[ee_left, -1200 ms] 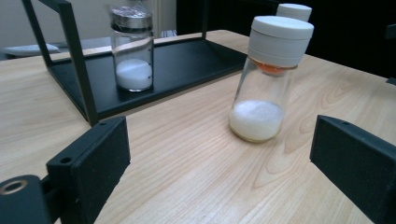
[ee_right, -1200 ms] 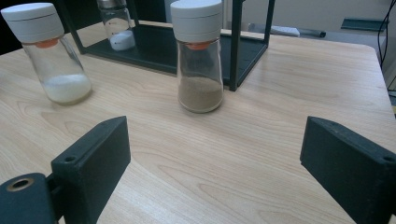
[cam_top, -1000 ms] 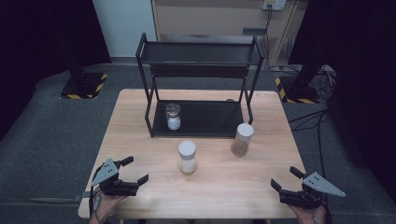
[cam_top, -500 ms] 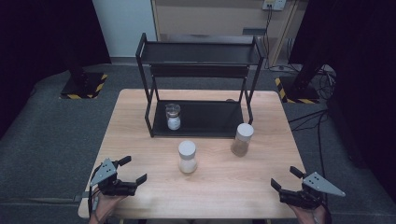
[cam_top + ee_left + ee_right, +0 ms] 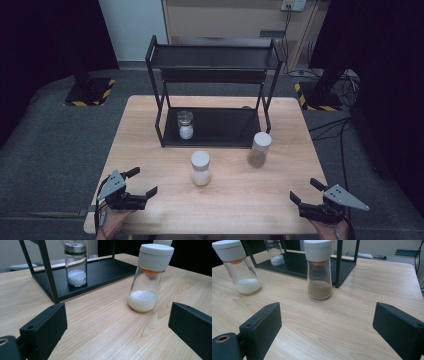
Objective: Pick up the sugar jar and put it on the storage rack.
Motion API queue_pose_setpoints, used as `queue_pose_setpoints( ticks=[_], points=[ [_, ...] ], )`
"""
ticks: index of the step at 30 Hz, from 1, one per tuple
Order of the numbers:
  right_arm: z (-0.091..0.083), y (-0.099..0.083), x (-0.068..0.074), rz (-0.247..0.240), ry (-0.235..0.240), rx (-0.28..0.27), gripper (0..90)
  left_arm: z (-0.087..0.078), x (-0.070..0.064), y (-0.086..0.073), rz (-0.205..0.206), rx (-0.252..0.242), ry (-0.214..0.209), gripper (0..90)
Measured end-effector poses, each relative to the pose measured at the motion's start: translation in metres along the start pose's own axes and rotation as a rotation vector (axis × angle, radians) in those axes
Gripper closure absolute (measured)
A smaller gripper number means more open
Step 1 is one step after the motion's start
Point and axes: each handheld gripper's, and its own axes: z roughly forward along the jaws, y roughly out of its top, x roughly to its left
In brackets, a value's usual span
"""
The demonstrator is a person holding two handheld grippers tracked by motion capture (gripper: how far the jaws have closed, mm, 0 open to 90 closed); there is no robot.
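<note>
Both sets of jaws stand wide apart and grip nothing. The left gripper sits at the table's seven o'clock corner, the right gripper at its five o'clock corner, each low over the wood and aimed toward the middle.

In the left gripper view the white jar stands ahead at about one o'clock, upright on bare wood, white powder in its base, white cap on top. In the right gripper view the brown jar stands at about eleven o'clock, upright, just in front of the rack's near right post. From above, the white jar sits near the table's centre and the brown one at its two o'clock, well apart. A small jar already stands on the rack's lower shelf, toward its left.

Likely risks: both jars are tall, narrow at the neck and top-heavy with caps, so a jaw arriving off-centre could tip one. The brown jar's closeness to the post leaves little room; a wide jaw could knock the frame. Smooth glass may slip if gripped on the taper.
</note>
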Motion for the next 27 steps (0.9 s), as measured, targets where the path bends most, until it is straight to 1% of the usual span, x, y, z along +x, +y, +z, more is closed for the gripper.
queue_pose_setpoints(
  ticks=[12, 17, 20, 21, 23, 26, 27],
  points=[
    [0.000, 0.001, 0.000, 0.001, -0.003, 0.001, 8.5, 0.001, 0.001, 0.000, -0.005, 0.006, 0.000, 1.2],
    [-0.001, 0.003, 0.004, -0.002, -0.011, -0.009, 8.7, 0.000, 0.001, 0.000, -0.010, 0.003, 0.006, 1.3],
    [-0.003, 0.005, 0.004, 0.009, -0.002, -0.025, 8.9, -0.001, 0.001, -0.001, -0.014, 0.003, 0.007, 1.3],
    [-0.003, 0.006, 0.004, 0.017, 0.002, -0.028, 9.0, -0.001, 0.001, 0.000, -0.015, 0.004, 0.008, 1.3],
    [-0.004, 0.007, 0.001, 0.044, 0.024, -0.040, 9.0, -0.001, 0.001, 0.000, -0.015, 0.004, 0.008, 1.3],
    [-0.005, 0.012, 0.002, 0.028, 0.025, -0.047, 8.9, -0.001, 0.001, 0.000, -0.018, 0.006, 0.010, 1.3],
    [-0.005, 0.013, 0.001, 0.033, 0.031, -0.054, 8.9, -0.001, 0.001, -0.001, -0.018, 0.003, 0.011, 1.3]
  ],
)
